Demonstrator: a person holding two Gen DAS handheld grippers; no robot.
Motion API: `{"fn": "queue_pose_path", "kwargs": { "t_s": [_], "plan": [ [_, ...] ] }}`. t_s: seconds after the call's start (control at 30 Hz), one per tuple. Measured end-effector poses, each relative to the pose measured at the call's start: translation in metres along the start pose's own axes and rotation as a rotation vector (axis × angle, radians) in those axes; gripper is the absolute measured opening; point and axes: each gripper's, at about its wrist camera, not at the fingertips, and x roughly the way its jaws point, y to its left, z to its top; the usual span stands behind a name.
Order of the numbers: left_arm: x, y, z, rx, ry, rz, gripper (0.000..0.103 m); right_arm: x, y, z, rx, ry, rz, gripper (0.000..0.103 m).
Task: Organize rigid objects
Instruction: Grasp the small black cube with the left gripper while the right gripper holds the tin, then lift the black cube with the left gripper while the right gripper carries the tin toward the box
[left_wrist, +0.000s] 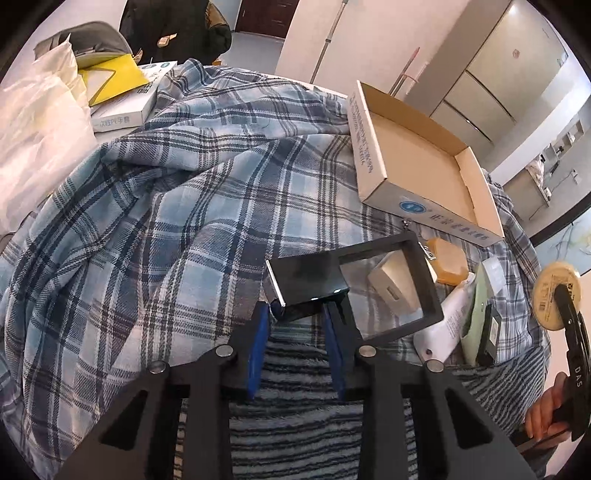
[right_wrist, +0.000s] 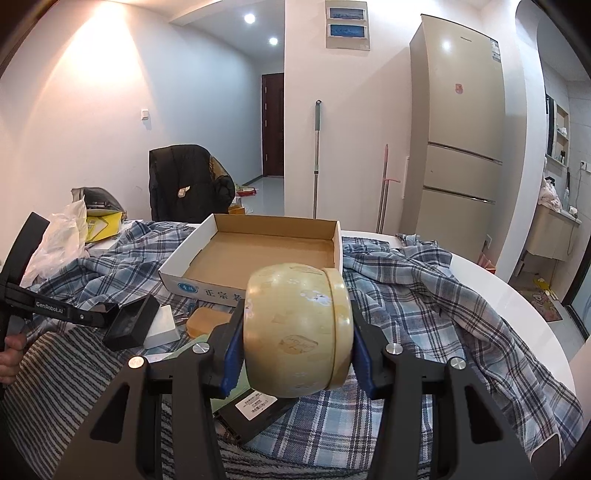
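Observation:
My left gripper (left_wrist: 297, 308) is shut on the dark handle end of a black-framed flat magnifier (left_wrist: 391, 254), just above the striped cloth; its clear window sticks out to the right. The right wrist view shows the same magnifier (right_wrist: 129, 325) at far left. My right gripper (right_wrist: 298, 309) is shut on a round cream-yellow tin (right_wrist: 295, 332), held on its side above the cloth, in front of the open cardboard box (right_wrist: 207, 290). That tin (left_wrist: 554, 295) shows at the right edge of the left wrist view. The box (left_wrist: 365, 151) lies empty at the back right.
An amber block (left_wrist: 448, 260), a silver-white case (right_wrist: 162, 325), a white tube (left_wrist: 454, 317), a green packet (left_wrist: 476, 314) and a black labelled box (right_wrist: 255, 402) lie between the grippers. A rumpled plaid shirt (left_wrist: 184, 221) covers the table; a plastic bag (left_wrist: 40, 122) sits back left.

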Motion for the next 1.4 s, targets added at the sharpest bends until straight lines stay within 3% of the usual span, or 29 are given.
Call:
{"fn": "queue_pose_path", "kwargs": {
  "t_s": [0.13,0.2,0.23,0.27,0.47,0.5,0.53,0.57,0.83,1.0,1.23,1.4],
  "plan": [
    [-0.002,0.002,0.005,-0.019,-0.004,-0.025,0.033,0.001,0.0,-0.001,-0.002,0.005,0.002,0.048],
    [-0.002,-0.002,0.007,-0.013,-0.008,-0.029,0.054,0.001,0.001,-0.001,-0.002,0.005,0.004,0.048],
    [-0.002,-0.004,0.009,-0.008,-0.017,-0.032,0.077,0.001,0.001,-0.001,-0.003,0.006,0.003,0.048],
    [-0.003,-0.006,0.011,-0.008,-0.036,-0.026,0.084,0.001,0.001,-0.001,-0.003,0.006,0.003,0.048],
    [0.0,-0.012,0.018,-0.012,-0.05,-0.026,0.082,0.001,0.001,-0.001,-0.008,0.007,0.008,0.048],
    [0.001,-0.012,0.017,-0.009,-0.049,-0.019,0.076,0.0,0.002,-0.002,-0.01,0.006,0.008,0.048],
    [0.003,-0.013,0.017,-0.002,-0.035,-0.011,0.058,0.0,0.002,-0.002,-0.011,0.005,0.007,0.048],
    [0.004,-0.014,0.016,0.003,-0.021,0.004,0.049,0.0,0.001,-0.002,-0.011,0.003,0.006,0.048],
    [-0.001,-0.007,0.016,0.013,-0.026,0.027,0.048,-0.002,0.004,-0.002,-0.026,0.0,0.008,0.048],
    [0.003,-0.017,0.016,0.112,0.009,0.106,0.049,-0.004,0.004,-0.002,-0.03,-0.002,0.01,0.048],
    [0.014,-0.025,0.017,0.127,0.027,0.16,0.051,-0.004,0.001,-0.001,-0.014,-0.001,0.006,0.048],
    [0.023,-0.026,0.018,0.124,0.051,0.192,0.051,-0.013,0.003,0.0,-0.042,-0.051,-0.022,0.048]
  ]
}}
